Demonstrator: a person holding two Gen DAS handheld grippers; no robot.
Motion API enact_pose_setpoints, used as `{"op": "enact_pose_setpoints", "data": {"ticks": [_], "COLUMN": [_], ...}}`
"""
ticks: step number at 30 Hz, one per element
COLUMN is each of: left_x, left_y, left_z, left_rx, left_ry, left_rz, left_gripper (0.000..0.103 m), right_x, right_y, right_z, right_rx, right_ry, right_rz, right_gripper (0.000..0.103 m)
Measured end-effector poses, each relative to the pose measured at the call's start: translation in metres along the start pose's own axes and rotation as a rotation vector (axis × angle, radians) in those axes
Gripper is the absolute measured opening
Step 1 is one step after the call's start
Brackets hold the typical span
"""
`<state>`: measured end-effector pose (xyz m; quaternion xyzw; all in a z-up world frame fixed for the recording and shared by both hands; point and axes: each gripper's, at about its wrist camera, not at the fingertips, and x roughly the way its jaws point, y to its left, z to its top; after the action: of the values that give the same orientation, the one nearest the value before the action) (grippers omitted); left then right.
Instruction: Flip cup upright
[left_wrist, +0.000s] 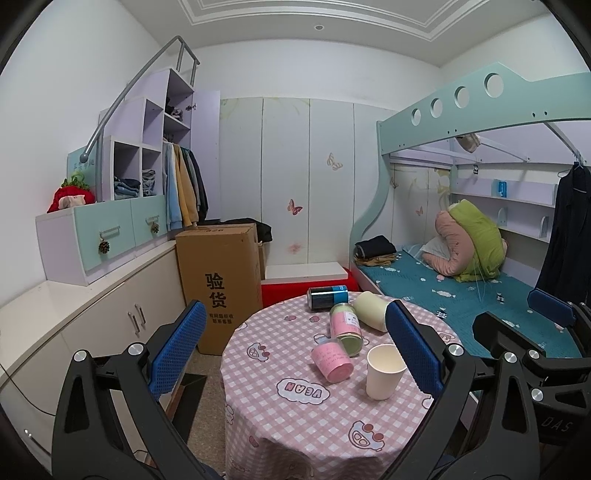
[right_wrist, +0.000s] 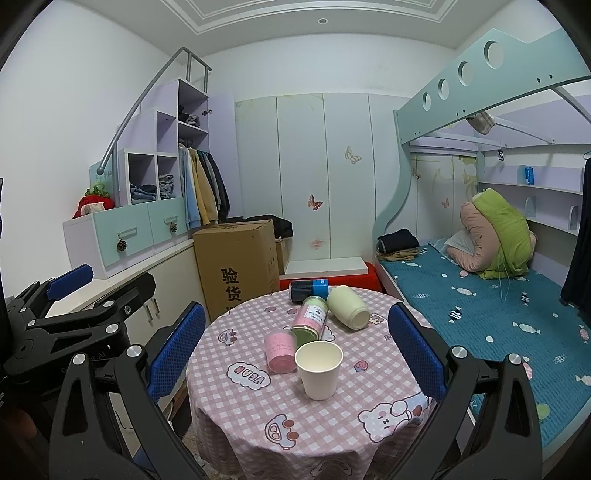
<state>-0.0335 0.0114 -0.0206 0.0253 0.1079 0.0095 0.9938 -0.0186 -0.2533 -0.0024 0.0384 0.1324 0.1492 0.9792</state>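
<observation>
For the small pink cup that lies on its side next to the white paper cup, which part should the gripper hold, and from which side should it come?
Grip the pink cup across its side wall, near the middle. It lies on its side with one flat end toward the cameras, so the curved wall is exposed on top. Coming down from above looks best for the open right gripper, because the white paper cup and the green-capped jar crowd its right side.

Ahead of the right hand-held gripper (right_wrist: 295, 349), bare checked cloth on the worktop (right_wrist: 332, 424) leads to the upright white paper cup (right_wrist: 319, 369). Touching its far left side lies a pink cylindrical container (right_wrist: 279, 350); behind crowd a green-lidded jar (right_wrist: 309, 322), pale green cup (right_wrist: 348, 307) and dark can (right_wrist: 308, 290). Its right side stands free.
</observation>
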Motion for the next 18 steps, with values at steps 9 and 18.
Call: {"op": "enact_pose_setpoints", "data": {"ticks": [9,18], "left_x": [-0.0012,-0.0017], "left_y": [-0.0001,-0.0007], "left_z": [0.002,0.0032], "left_rx": [-0.001,-0.002], "left_ry": [-0.004,-0.005], "left_rz": [0.007,0.008], "left_gripper": [0.098,0.098], "right_x": [0.001,0.0027], "right_y": [0.0006,0.0017], "right_z": [-0.0001,-0.0002], "right_rx": [-0.001,0.0], "right_ry": [-0.004,-0.002], "right_rz": [0.004,0.004], "right_gripper": [0.096,0.096]}}
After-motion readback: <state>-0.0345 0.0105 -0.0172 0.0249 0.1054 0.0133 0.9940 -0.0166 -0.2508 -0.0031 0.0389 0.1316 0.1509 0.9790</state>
